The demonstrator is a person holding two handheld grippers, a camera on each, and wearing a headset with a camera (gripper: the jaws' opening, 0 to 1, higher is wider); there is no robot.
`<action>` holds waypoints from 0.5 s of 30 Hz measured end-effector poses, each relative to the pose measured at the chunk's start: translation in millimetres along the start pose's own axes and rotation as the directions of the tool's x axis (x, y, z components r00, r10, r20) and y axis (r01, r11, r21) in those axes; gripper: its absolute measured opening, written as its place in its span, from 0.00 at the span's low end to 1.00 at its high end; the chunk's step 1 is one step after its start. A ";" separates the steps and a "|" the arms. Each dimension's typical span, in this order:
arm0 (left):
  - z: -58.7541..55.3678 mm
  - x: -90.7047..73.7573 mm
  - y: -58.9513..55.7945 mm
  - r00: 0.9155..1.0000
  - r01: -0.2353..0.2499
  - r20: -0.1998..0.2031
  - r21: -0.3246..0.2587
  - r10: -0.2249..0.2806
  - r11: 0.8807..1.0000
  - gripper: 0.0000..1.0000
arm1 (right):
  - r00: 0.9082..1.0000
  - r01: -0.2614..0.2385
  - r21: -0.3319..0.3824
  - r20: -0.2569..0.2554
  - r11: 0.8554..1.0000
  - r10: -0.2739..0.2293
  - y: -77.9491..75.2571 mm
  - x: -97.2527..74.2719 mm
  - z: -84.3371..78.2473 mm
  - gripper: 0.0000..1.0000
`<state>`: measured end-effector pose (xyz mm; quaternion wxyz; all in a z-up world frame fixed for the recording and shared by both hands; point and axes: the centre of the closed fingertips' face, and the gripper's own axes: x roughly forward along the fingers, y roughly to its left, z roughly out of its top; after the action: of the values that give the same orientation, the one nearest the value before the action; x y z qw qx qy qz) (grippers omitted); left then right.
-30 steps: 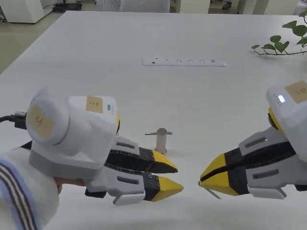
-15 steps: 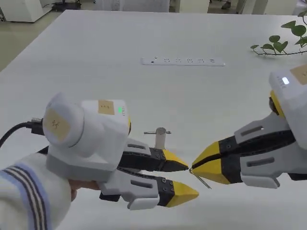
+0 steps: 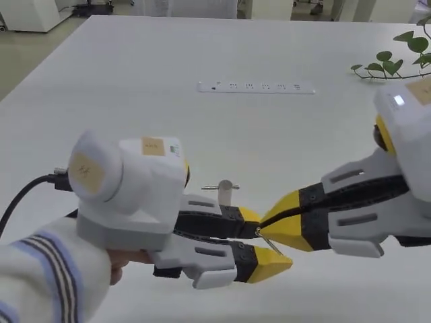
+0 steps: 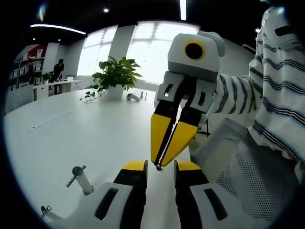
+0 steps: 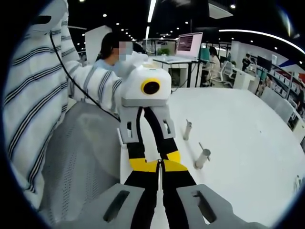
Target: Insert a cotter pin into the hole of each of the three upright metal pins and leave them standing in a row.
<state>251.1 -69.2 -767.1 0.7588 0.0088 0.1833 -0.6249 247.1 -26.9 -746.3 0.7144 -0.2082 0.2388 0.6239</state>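
- The right gripper [image 3: 262,229] comes in from the right in the head view; its jaws are pressed together and pinch a loose cotter pin [image 3: 269,242] at the very tip; the thin wire sticks out past the yellow tips and slants down toward the table [image 3: 135,81].
- The left gripper [image 4: 160,168] is spread, with a clear gap between its two jaws; it grips nothing.
- The two grippers meet nose to nose; in the left gripper view the right gripper's tip and the wire sit in the gap between the left jaws; we cannot tell whether the wire touches either left jaw.
- A metal pin [image 3: 227,195] stands upright on the table just behind the left gripper's upper jaw; a fitted cotter pin [image 3: 219,186] runs crosswise through its top, sticking out on both sides.
- In the right gripper view this metal pin shows to the right of the jaws, and a second metal pin [image 5: 188,130] stands farther off behind it; we cannot tell whether the second one carries a cotter pin.
- A hand [image 3: 124,259] holds the left gripper from below, with a striped sleeve [image 3: 34,282] behind it.
- A power strip [image 3: 256,87] lies well beyond the grippers, and a plant [image 3: 397,60] trails in at the far right edge.
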 end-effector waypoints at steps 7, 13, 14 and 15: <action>8.1 2.3 -0.6 0.999 0.012 0.051 0.000 -0.012 1.000 0.13 | 1.000 0.007 0.003 0.019 1.000 -0.007 -1.1 -2.5 5.0 0.03; 7.1 2.7 -0.1 0.999 0.009 0.047 0.016 -0.010 1.000 0.03 | 0.999 0.008 0.019 0.031 1.000 -0.009 1.3 -4.3 8.8 0.03; 6.5 2.4 0.4 0.999 0.006 0.044 0.017 -0.007 1.000 0.02 | 0.999 0.006 0.025 0.036 1.000 -0.007 2.2 -4.6 9.2 0.03; 6.4 2.2 0.6 0.999 0.005 0.045 0.014 -0.006 1.000 0.01 | 0.999 0.006 0.027 0.036 1.000 -0.007 2.3 -4.9 9.1 0.03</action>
<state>253.7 -72.7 -761.9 0.7609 -0.0004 0.1620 -0.6284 245.1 -25.1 -736.1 0.7235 -0.1879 0.2335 0.6219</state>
